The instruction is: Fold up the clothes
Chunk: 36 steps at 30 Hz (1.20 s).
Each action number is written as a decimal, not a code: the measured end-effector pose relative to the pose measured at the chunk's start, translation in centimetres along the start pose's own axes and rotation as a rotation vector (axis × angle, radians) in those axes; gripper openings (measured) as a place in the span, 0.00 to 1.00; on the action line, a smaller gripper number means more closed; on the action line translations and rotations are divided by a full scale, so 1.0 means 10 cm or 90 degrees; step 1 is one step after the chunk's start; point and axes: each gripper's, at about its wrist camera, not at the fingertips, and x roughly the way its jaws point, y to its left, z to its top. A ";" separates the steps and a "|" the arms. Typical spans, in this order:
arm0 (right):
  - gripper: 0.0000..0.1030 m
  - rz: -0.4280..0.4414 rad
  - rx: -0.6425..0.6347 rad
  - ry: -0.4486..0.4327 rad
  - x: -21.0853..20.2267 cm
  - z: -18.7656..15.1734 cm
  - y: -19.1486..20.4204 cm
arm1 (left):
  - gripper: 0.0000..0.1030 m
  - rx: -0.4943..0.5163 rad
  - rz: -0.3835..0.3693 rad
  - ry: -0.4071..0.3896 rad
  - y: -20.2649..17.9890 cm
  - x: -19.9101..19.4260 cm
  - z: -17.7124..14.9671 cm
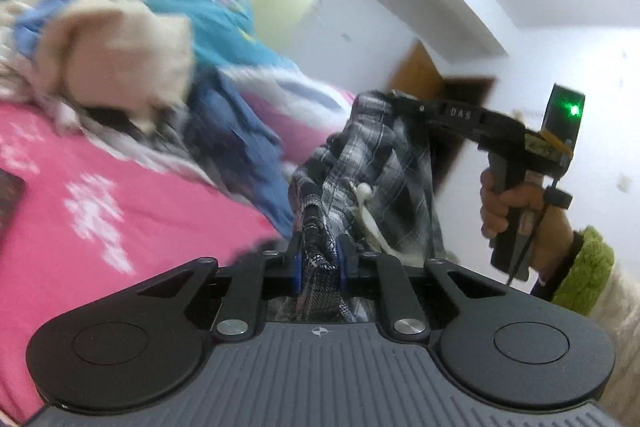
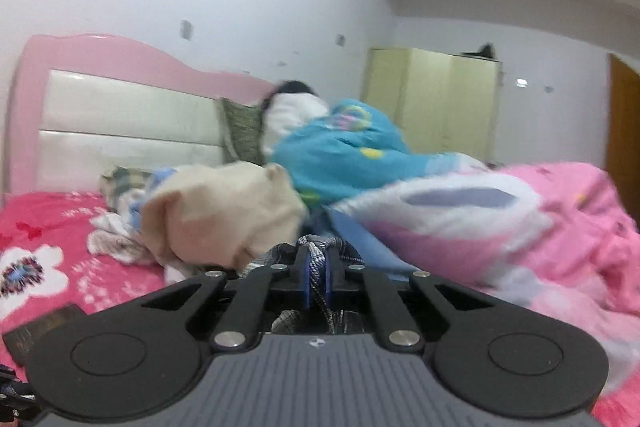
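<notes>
**Plaid garment lifted by both grippers**

Bed (image 2: 60, 223): pink floral sheet, pink headboard (image 2: 100, 55) at wall. Wardrobe (image 2: 432, 99) in far corner.

Clothes pile (image 2: 240, 211) on bed: beige item in front, blue item behind, pink/white quilt (image 2: 520, 219) beside it. Image blurred; finer detail n/a.

Plaid garment (image 1: 384, 163): raised above bed, stretched betw. both grippers, hanging loose in the middle.

Left gripper (image 1: 318, 263): jaws clenched on one bunched edge of the garment.

Right gripper (image 2: 317, 279): jaws clenched on the other edge; seen from left view, held by a hand (image 1: 508, 203) w/ green fuzzy sleeve (image 1: 584, 271).

Dark flat object (image 2: 36, 331) on sheet, near edge; ID unclear.
</notes>
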 end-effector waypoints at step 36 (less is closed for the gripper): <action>0.40 0.185 0.075 0.285 3.18 -0.82 0.92 | 0.23 0.060 0.484 0.010 0.85 0.74 0.04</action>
